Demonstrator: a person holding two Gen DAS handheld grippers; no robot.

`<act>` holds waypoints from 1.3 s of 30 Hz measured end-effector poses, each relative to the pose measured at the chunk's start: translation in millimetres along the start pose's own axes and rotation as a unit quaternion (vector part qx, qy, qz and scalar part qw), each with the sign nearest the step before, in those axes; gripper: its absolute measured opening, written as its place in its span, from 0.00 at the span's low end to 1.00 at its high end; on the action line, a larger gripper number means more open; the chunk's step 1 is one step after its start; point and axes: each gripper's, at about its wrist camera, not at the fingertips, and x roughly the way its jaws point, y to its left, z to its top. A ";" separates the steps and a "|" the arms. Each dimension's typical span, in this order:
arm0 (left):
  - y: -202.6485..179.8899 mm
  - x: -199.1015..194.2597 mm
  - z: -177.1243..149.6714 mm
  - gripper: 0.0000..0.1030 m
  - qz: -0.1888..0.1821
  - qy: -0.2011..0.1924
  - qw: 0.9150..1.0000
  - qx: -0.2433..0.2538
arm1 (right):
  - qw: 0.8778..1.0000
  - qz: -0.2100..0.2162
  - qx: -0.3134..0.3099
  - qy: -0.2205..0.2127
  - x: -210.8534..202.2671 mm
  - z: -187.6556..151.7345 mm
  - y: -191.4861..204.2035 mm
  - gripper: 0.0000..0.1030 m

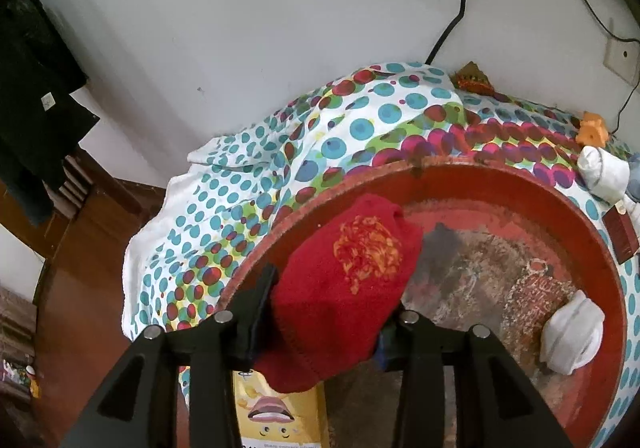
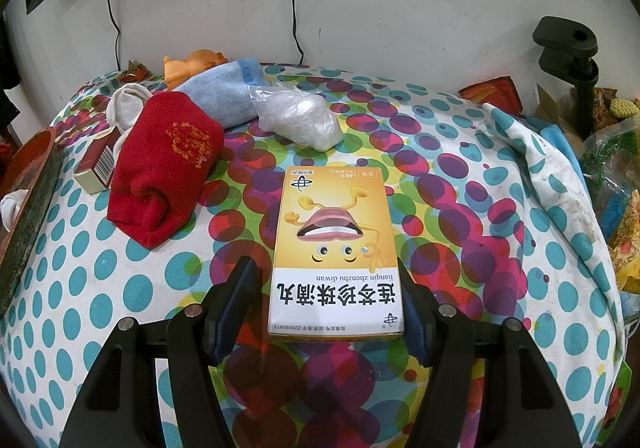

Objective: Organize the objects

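Note:
In the left wrist view my left gripper [image 1: 326, 312] is shut on a rolled red sock [image 1: 344, 288] with an orange emblem, held above a round red tray [image 1: 520, 184]. A white sock roll [image 1: 572, 340] and a yellow box [image 1: 280, 416] lie in the tray. In the right wrist view my right gripper [image 2: 330, 296] is open around the near end of a yellow medicine box [image 2: 336, 248] that lies flat on the dotted cloth [image 2: 460, 208]. A second red sock [image 2: 164, 164] lies to the left of it.
A clear plastic bag [image 2: 298, 120], blue cloth [image 2: 222, 92], orange toy [image 2: 192, 64], white sock [image 2: 128, 104] and small brown box [image 2: 98, 164] lie at the back left. The tray's rim [image 2: 32, 184] is at the far left. Snack bags [image 2: 612, 168] and a black clamp [image 2: 568, 60] are at the right.

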 end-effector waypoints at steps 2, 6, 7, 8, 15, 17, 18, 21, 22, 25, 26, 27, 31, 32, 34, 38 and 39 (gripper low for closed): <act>0.6 -0.5 -1.6 0.53 -0.004 0.000 1.000 -0.002 | 1.000 0.000 0.000 0.000 -0.1 0.0 -0.9 0.61; 2.4 -0.6 -3.4 0.55 -0.011 0.000 1.000 -0.003 | 1.000 0.000 0.000 0.000 -0.1 0.0 -1.1 0.62; 2.8 -0.8 -4.2 0.55 -0.008 0.000 1.000 -0.002 | 1.000 0.000 0.000 0.000 -0.1 0.0 -1.0 0.62; 3.3 -0.5 -5.0 0.56 -0.009 0.002 1.000 -0.002 | 1.000 0.000 0.000 0.000 0.0 0.0 -0.8 0.62; 13.8 -11.6 -12.6 0.56 -0.017 -0.007 1.000 -0.024 | 1.000 0.000 0.000 0.000 0.1 -0.1 -1.5 0.63; 13.0 -19.5 -18.2 0.56 -0.018 -0.011 1.000 -0.022 | 1.000 0.000 0.000 0.000 0.1 -0.1 -1.5 0.63; 12.2 -22.4 -20.6 0.56 -0.023 -0.010 0.999 -0.022 | 1.000 0.000 0.000 0.000 0.1 -0.1 -1.7 0.63; 8.8 -36.6 -37.5 0.56 -0.041 -0.012 0.999 -0.027 | 1.000 0.000 0.000 0.000 0.3 -0.1 -1.1 0.63; 6.8 -43.6 -46.0 0.56 -0.043 -0.016 0.998 -0.030 | 1.000 0.000 0.000 0.000 0.1 -0.1 -1.6 0.63; -2.2 -64.0 -71.9 0.56 -0.062 -0.028 0.997 -0.029 | 1.000 0.000 0.000 0.000 0.1 -0.1 -1.6 0.63; -6.4 -70.1 -79.9 0.56 -0.062 -0.030 0.997 -0.025 | 1.000 0.000 0.000 0.000 0.2 -0.1 -1.4 0.63; -10.3 -76.0 -88.3 0.56 -0.061 -0.033 0.997 -0.023 | 1.000 0.000 0.000 0.000 0.2 -0.1 -1.5 0.63; -27.3 -103.2 -122.6 0.56 -0.068 -0.054 0.996 -0.019 | 1.000 -0.001 0.000 0.000 0.2 -0.1 -1.6 0.63; -30.9 -108.1 -129.5 0.56 -0.077 -0.057 0.995 -0.017 | 1.000 0.000 0.000 0.000 0.2 -0.1 -1.8 0.63; -37.6 -117.2 -144.3 0.56 -0.092 -0.056 0.994 -0.022 | 1.000 0.001 0.001 0.000 0.2 -0.1 -0.8 0.63; -46.3 -132.5 -166.7 0.56 -0.097 -0.075 0.992 -0.015 | 1.000 0.000 0.006 0.000 -0.7 -1.3 -4.0 0.65; -46.9 -135.7 -171.4 0.56 -0.093 -0.081 0.992 -0.013 | 1.000 -0.003 0.008 -0.001 -1.4 -2.2 -4.0 0.65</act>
